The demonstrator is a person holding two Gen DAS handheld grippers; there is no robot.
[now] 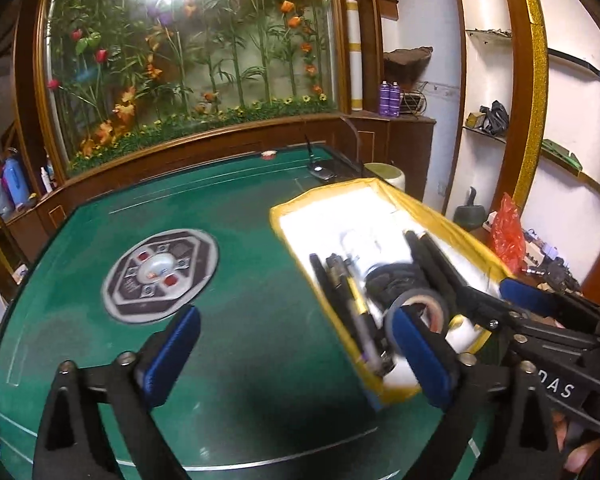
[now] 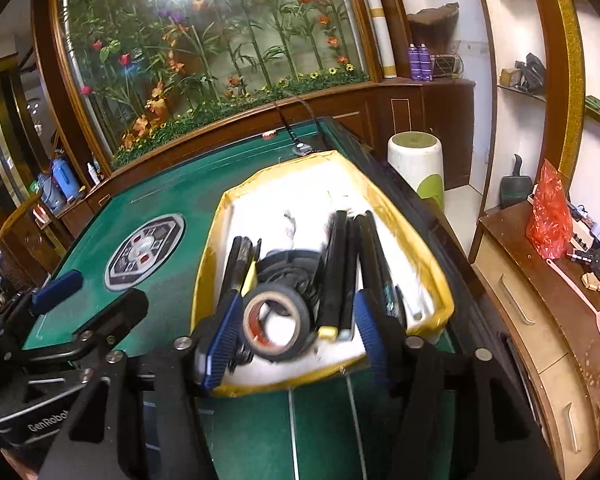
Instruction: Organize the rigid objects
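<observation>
left gripper (image 1: 296, 354): jaws spread wide, nothing between | right gripper (image 2: 292, 334): jaws parted (both tilted downward)

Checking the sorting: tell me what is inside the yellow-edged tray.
In the yellow-edged tray: a roll of black tape, long black bars, dark pens and a black coiled item. What lies beneath these is covered.

Green table (image 1: 228, 360) before a glass-fronted flower display (image 1: 188, 64), white walls (image 1: 420, 8).

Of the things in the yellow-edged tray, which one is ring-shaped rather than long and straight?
The roll of black tape at the tray's near end; the others are dark sticks lying lengthwise.
</observation>
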